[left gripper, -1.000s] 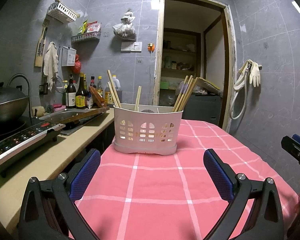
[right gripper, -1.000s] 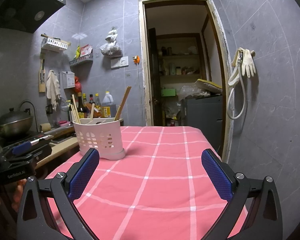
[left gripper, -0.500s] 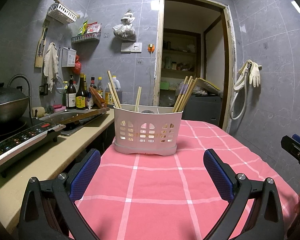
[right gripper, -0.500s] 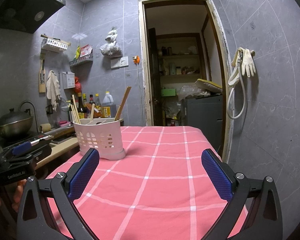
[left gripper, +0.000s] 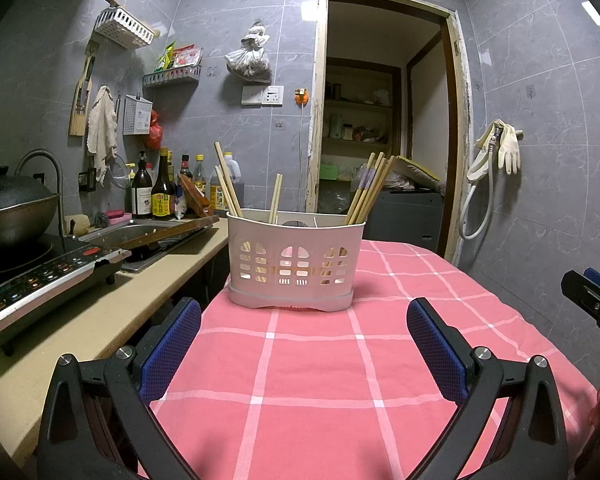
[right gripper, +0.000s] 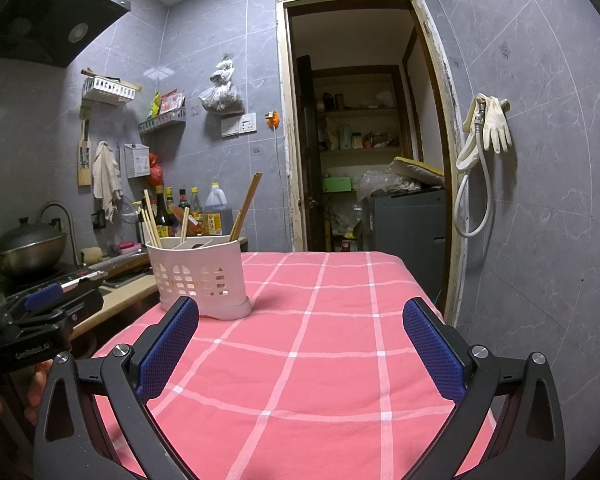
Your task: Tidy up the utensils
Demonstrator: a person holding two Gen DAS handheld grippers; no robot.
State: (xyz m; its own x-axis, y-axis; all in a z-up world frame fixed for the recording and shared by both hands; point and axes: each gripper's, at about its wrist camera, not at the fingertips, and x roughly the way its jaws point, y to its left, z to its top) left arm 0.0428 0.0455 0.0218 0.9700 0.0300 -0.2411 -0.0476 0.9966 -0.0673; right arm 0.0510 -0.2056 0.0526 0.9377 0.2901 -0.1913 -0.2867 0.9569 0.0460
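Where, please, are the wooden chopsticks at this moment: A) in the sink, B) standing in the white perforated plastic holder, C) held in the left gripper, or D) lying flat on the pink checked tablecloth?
B: the wooden chopsticks stand leaning in the white perforated plastic holder on the pink checked tablecloth, and the left gripper is open and empty.

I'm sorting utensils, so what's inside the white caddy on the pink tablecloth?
The white caddy holds wooden chopsticks: two at its left end, one near the middle, and a bundle at its right end. Its walls hide their lower ends and anything lying lower inside.
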